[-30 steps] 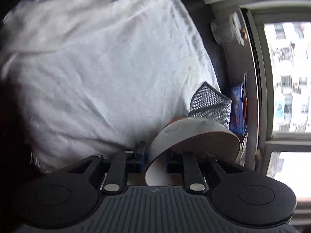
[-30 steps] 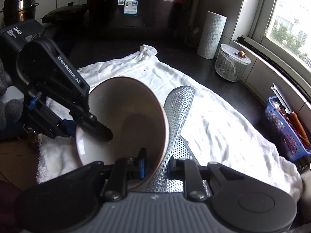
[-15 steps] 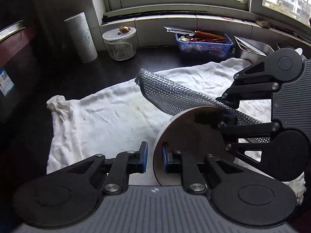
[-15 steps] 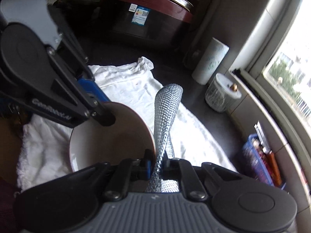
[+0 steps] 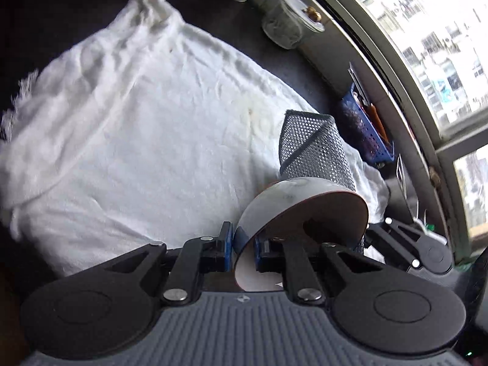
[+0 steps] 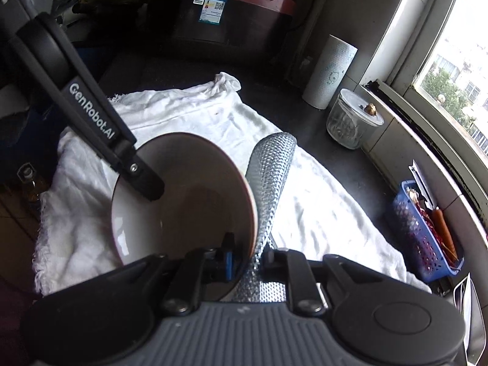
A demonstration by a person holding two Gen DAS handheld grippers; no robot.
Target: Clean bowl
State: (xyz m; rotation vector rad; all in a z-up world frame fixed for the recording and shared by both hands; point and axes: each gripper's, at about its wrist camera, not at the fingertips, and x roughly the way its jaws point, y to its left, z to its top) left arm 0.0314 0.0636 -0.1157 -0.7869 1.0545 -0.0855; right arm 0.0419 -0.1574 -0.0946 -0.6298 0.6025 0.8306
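Dark kitchen counter (image 6: 320, 128) under a window, white cloth (image 5: 137, 140) spread over it. Along the sill at right of frame: paper roll (image 6: 331, 73), lidded glass jar (image 6: 350, 125), blue basket (image 6: 424, 231). Red cooker (image 6: 219, 9) at top, its sticker too small to read. Bowl (image 6: 195, 195) is tilted on edge above the cloth, low centre of frame. Left gripper (image 5: 244, 244) pinches its rim; "GenRobot.AI" on that arm. Right gripper (image 6: 247, 259) is opening, silver mesh scrubber (image 6: 271, 177) and bowl rim between its pads, scrubber lying against the bowl's outside.
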